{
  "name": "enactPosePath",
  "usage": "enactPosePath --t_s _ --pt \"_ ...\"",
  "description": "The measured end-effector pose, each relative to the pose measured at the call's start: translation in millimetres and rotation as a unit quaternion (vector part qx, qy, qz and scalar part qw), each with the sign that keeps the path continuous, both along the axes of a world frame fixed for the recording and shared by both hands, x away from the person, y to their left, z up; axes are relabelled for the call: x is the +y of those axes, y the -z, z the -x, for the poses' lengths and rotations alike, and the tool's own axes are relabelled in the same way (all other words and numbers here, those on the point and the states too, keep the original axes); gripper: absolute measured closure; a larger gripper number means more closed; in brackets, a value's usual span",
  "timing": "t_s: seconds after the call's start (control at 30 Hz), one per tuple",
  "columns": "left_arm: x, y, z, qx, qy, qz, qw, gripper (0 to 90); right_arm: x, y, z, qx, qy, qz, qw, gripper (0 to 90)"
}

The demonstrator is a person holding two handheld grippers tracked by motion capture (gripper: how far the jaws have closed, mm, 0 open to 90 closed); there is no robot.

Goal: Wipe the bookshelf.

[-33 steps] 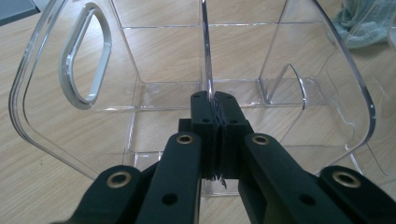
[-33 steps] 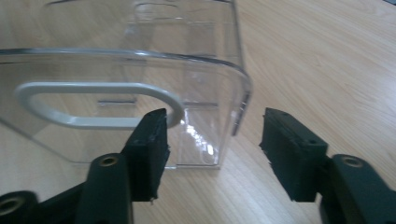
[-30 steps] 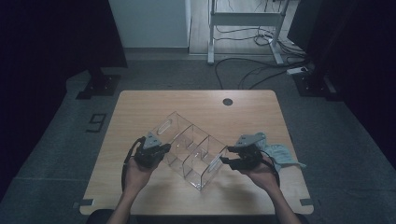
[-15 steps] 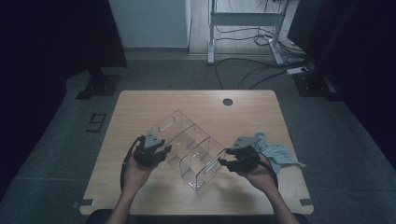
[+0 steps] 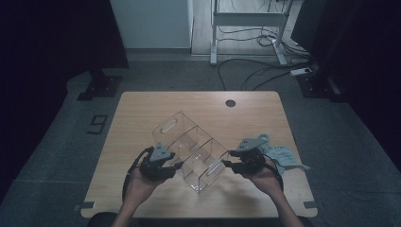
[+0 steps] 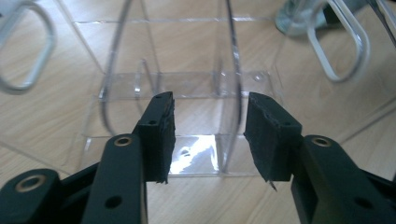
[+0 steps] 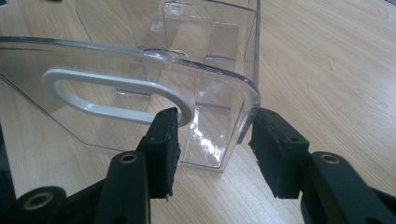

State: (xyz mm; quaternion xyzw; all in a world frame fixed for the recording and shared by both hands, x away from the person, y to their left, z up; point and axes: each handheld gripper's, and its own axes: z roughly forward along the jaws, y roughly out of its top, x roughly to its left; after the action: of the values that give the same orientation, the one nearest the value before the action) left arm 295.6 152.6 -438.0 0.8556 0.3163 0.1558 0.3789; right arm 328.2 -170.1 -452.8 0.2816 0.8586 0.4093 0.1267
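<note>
Left fingers (image 6: 254,135) newly astride organizer wall (image 6: 231,93)

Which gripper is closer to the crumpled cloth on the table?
Right. The right gripper sits just beside the cloth, at the near right end of the clear organizer. The left gripper is on the organizer's other side, farther from it.

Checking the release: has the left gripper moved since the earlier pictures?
Yes. The left gripper has backed slightly toward the table's near edge, off the clear organizer; its jaws have just been opening.
</note>
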Motion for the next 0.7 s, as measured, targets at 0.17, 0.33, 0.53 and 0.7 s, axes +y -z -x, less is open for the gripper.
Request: enactPosePath --t_s 0.17,0.33,0.53,0.7 --pt "-3.2 7.3 -2.2 0.004 -0.004 -0.013 0.9999 62.5 0.2 -0.2 0.9 0.0 -0.001 0.001 1.0 50.8" --pt "0.6 9.6 -5.4 0.019 0.008 0.002 0.9998 78.0 2.4 -0.4 2.6 0.002 -0.01 0.002 0.9999 51.1" --pt "4.5 10.2 -8.4 0.02 0.002 -0.001 0.9998 86.8 8.2 -1.1 6.1 0.002 -0.02 0.003 0.9998 51.3" --pt "7.8 10.3 -11.0 0.019 -0.005 -0.001 0.9998 86.6 10.1 -0.9 7.1 0.008 -0.026 0.0 0.9996 51.5"
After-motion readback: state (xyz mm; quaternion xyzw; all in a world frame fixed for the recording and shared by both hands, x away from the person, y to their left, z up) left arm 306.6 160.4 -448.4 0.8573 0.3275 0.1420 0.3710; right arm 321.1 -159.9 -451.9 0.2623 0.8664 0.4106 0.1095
